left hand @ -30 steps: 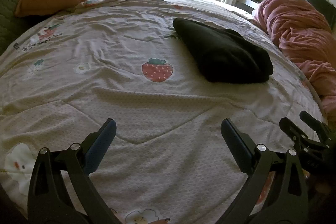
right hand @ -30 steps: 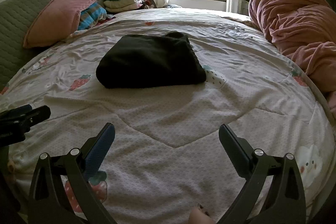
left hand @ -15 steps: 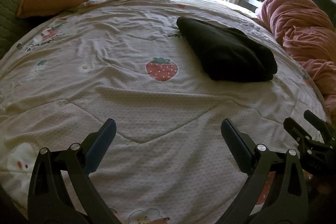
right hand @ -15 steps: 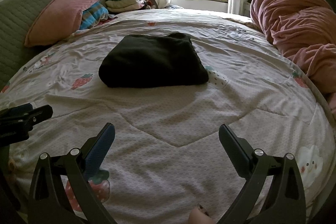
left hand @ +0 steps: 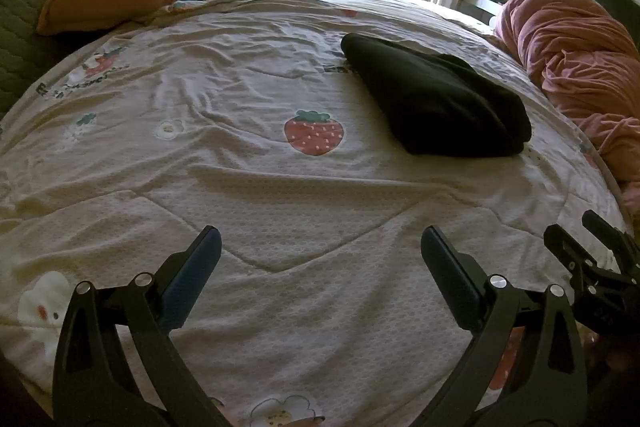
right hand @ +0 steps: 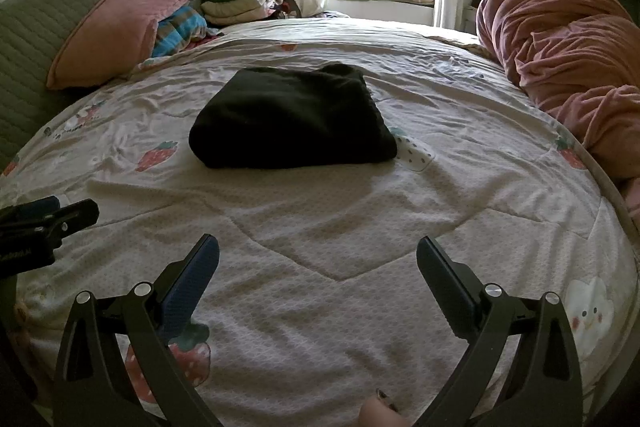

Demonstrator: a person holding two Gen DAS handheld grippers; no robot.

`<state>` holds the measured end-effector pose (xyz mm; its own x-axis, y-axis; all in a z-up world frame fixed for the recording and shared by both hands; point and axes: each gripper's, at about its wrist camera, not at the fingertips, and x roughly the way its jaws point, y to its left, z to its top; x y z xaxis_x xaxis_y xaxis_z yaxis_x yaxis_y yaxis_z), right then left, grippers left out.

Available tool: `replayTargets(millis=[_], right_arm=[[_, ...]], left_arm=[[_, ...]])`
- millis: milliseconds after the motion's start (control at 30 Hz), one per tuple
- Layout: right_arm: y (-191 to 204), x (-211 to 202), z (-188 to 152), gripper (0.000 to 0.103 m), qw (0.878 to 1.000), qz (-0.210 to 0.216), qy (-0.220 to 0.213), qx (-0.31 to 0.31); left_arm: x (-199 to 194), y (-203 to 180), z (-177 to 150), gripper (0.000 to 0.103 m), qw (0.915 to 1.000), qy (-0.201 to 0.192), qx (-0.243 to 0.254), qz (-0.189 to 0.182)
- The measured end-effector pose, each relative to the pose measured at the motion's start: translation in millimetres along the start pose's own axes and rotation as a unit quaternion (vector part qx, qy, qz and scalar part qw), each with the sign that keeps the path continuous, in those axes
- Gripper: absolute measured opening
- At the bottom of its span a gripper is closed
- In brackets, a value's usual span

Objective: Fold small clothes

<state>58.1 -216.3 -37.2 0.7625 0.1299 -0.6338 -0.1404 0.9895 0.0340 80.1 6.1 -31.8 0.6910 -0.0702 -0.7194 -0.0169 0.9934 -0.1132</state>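
A folded black garment (left hand: 436,103) (right hand: 292,121) lies flat on the strawberry-print bedspread (left hand: 256,171) (right hand: 360,227), near the middle of the bed. My left gripper (left hand: 320,247) hovers open over the near part of the bed, well short of the garment and to its left, with nothing between its fingers. My right gripper (right hand: 318,257) is open too, held above the bedspread straight in front of the garment and clear of it. Each gripper shows at the edge of the other's view: the right one (left hand: 592,259) and the left one (right hand: 44,223).
A heaped pink duvet (right hand: 568,55) fills the right side of the bed. A pink pillow (right hand: 116,31), a striped blue cloth and a stack of folded clothes (right hand: 236,3) sit at the far left by the quilted headboard. A window stands behind the bed.
Both grippers have drawn back and risen a little from the garment, staying open. The black garment has not moved.
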Motion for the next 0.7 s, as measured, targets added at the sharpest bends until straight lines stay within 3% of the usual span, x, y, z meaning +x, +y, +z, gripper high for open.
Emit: replayTargets(millis=[433, 700], right_arm=[[0, 0, -1, 0.098, 1.0, -0.001, 0.001, 0.002], [-21, -11, -1, 0.098, 0.999, -0.031, -0.011, 0.031]], left_arm=[[-1, 1, 1, 0.094, 1.0, 0.002, 0.003, 0.007], [-2, 5, 2, 0.094, 0.9999, 0.003, -0.011, 0.003]])
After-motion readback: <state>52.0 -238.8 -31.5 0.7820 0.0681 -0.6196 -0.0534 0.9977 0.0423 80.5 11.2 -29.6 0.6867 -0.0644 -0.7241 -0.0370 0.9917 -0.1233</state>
